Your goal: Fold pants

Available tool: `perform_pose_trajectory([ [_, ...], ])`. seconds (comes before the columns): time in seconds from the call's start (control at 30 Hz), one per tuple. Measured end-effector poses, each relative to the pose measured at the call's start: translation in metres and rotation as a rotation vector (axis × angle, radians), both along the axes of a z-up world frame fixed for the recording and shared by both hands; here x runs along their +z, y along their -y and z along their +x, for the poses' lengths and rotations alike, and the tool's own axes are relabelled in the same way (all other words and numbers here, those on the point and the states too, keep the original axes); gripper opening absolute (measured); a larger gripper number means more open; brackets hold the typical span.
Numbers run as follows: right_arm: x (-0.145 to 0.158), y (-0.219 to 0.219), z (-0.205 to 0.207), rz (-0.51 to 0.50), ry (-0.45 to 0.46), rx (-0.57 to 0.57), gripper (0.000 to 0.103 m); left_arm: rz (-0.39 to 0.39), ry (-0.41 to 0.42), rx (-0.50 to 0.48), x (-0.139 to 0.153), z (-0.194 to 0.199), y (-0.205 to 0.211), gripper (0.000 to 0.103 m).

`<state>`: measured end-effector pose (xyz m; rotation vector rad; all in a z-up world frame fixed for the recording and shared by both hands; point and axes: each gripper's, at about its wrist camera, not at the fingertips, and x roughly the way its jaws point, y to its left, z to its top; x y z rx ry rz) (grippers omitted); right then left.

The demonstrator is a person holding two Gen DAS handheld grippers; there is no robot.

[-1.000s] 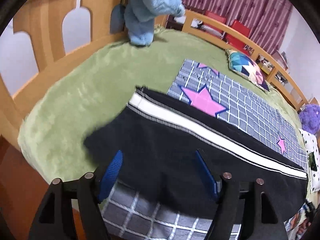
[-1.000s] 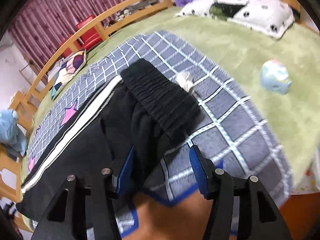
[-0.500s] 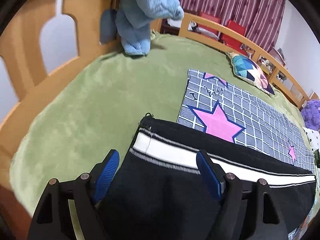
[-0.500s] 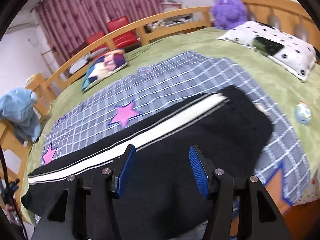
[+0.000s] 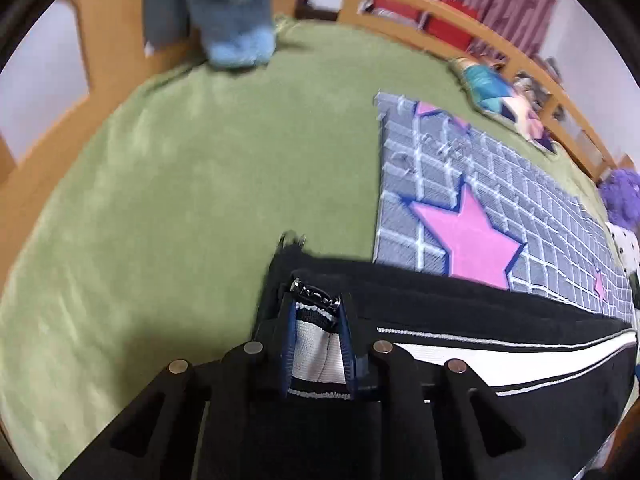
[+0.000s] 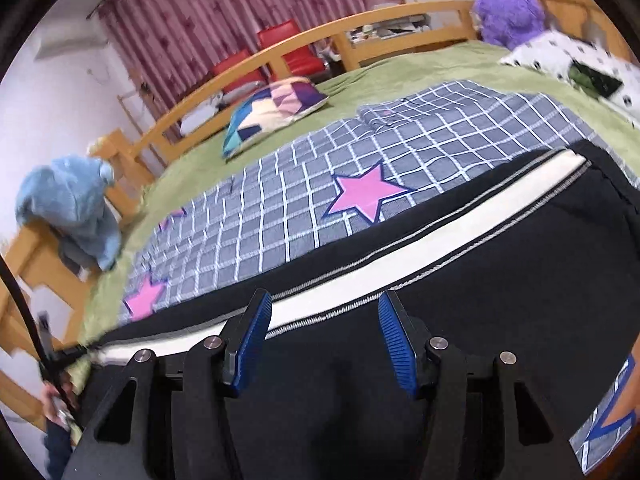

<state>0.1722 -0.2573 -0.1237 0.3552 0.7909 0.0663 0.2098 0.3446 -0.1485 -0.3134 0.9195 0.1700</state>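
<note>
Left wrist view
Left gripper [image 5: 317, 320]: its jaws had just been closing and stood narrow, the blue pads pinching the hem end of the pants, with a fold of the white stripe bunched between them.
Pants [image 5: 460, 320]: black with a white side stripe edged in thin grey lines; they lay along the near edge of the bed, running from the pinched hem off to the right of the frame.
Hem corner: it lay on the green blanket [image 5: 180, 220], just left of the checked sheet.
Checked sheet [image 5: 500, 184]: grey with a white grid and pink stars, spread on the blanket beyond the pants; the pants' far edge overlapped its near edge.
Blue plush toy [image 5: 236, 12]: it sat at the far end of the blanket against the wooden bed frame [image 5: 100, 40], blurred.
Patchwork cushion [image 5: 504, 92]: near the far rail, well apart from the pants.

Right wrist view
Right gripper [image 6: 324, 336]: its jaws stood about half apart, the blue pads clear of each other and hanging over the black cloth; whether the tips touched the cloth could not be told.
Pants [image 6: 500, 280]: stretched flat across the near side of the bed, the white stripe running diagonally from lower left to upper right.
Checked sheet [image 6: 400, 144]: under and beyond the pants.
Spotted pillow [image 6: 580, 64]: at the far right, beside a purple plush toy [image 6: 508, 8].
Person's hand [image 6: 56, 400]: at the lower left edge, partly hidden.
</note>
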Motion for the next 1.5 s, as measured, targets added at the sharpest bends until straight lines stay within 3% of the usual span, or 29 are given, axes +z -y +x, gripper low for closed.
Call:
perform_pose_trajectory([
  [0.1, -0.005, 0.001, -0.002, -0.019, -0.013, -0.011, 0.056, -0.1, 0.14, -0.014, 0.031, -0.011, -0.015, 0.018],
  [0.2, -0.006, 0.008, -0.003, -0.029, -0.006, -0.035, 0.056, -0.129, 0.19, 0.002, 0.04, -0.006, -0.024, 0.018],
  [0.27, -0.008, 0.01, -0.001, -0.024, -0.016, -0.037, 0.056, -0.096, 0.156, 0.031, 0.027, 0.007, -0.024, 0.019],
  [0.33, -0.01, 0.011, 0.001, -0.041, -0.034, -0.039, 0.056, -0.076, 0.038, 0.057, 0.001, 0.022, -0.02, 0.019],
  [0.4, -0.01, 0.01, 0.003, -0.053, -0.038, -0.028, 0.056, -0.087, -0.029, 0.066, -0.017, 0.028, -0.021, 0.023],
  [0.43, -0.009, 0.008, 0.006, -0.064, -0.04, -0.004, 0.056, -0.076, -0.043, 0.073, -0.019, 0.026, -0.02, 0.03],
  [0.47, -0.007, 0.004, 0.011, -0.086, -0.042, 0.031, 0.056, -0.063, -0.051, 0.08, -0.017, 0.023, -0.02, 0.045],
  [0.53, -0.004, -0.005, 0.026, -0.142, -0.045, 0.099, 0.057, -0.025, -0.061, 0.094, -0.011, 0.014, -0.017, 0.064],
  [0.67, -0.007, -0.029, 0.071, -0.264, -0.042, 0.251, 0.065, 0.041, -0.041, 0.087, 0.003, -0.009, -0.004, 0.071],
  [0.93, -0.042, -0.094, 0.147, -0.288, -0.068, 0.552, 0.065, 0.033, -0.034, 0.081, 0.008, -0.04, 0.016, 0.073],
  [0.97, -0.048, -0.103, 0.151, -0.298, -0.089, 0.59, 0.063, 0.033, -0.042, 0.08, 0.007, -0.041, 0.018, 0.073],
  [1.07, -0.074, -0.129, 0.155, -0.372, -0.176, 0.697, 0.022, 0.043, -0.059, 0.076, 0.005, -0.046, 0.021, 0.073],
  [1.17, -0.067, -0.136, 0.141, -0.431, -0.099, 0.727, 0.004, 0.045, -0.067, 0.081, 0.003, -0.052, 0.021, 0.073],
  [1.37, -0.037, -0.117, 0.141, -0.306, 0.013, 0.603, 0.003, 0.033, -0.055, 0.1, 0.007, -0.056, 0.017, 0.073],
  [1.5, -0.072, -0.134, 0.16, -0.373, -0.103, 0.6, 0.004, 0.032, -0.055, 0.116, 0.009, -0.054, 0.016, 0.073],
])
